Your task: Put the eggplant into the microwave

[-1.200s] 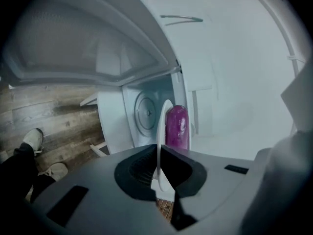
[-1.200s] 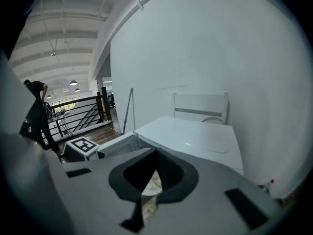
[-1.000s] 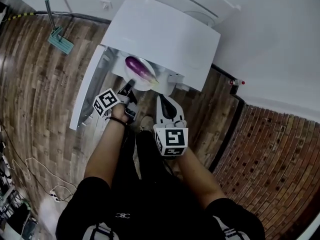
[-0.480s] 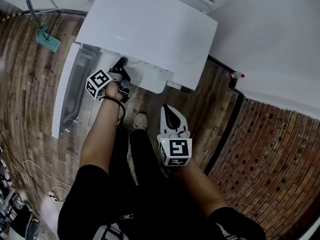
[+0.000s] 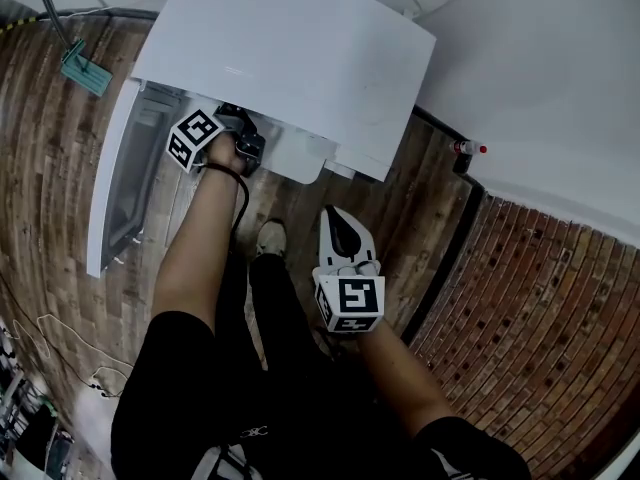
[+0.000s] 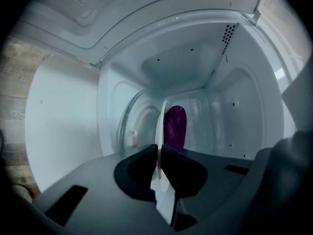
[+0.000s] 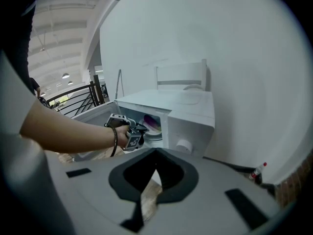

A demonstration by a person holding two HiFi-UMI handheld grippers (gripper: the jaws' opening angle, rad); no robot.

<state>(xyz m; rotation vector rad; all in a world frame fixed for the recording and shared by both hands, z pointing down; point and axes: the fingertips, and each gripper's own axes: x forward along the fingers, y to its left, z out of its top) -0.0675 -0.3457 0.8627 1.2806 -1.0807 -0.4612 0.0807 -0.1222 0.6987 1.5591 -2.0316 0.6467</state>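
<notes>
A purple eggplant lies on a white plate inside the white microwave, whose door hangs open to the left. My left gripper reaches into the cavity, shut on the plate's near rim. In the head view the left gripper shows at the cavity's mouth, and the microwave's top hides the plate and eggplant. The right gripper view shows the left gripper with the plate just inside the opening. My right gripper hangs back over the floor in front of the microwave, shut and empty.
A red-capped bottle stands at the wall base right of the microwave. Brick paving lies to the right, a mop head and cables to the left. A white chair stands behind the microwave. The person's shoe is below.
The left gripper has carried the plate with the eggplant forward into the microwave, out of the head view's sight. The right gripper has drawn back and lower.
</notes>
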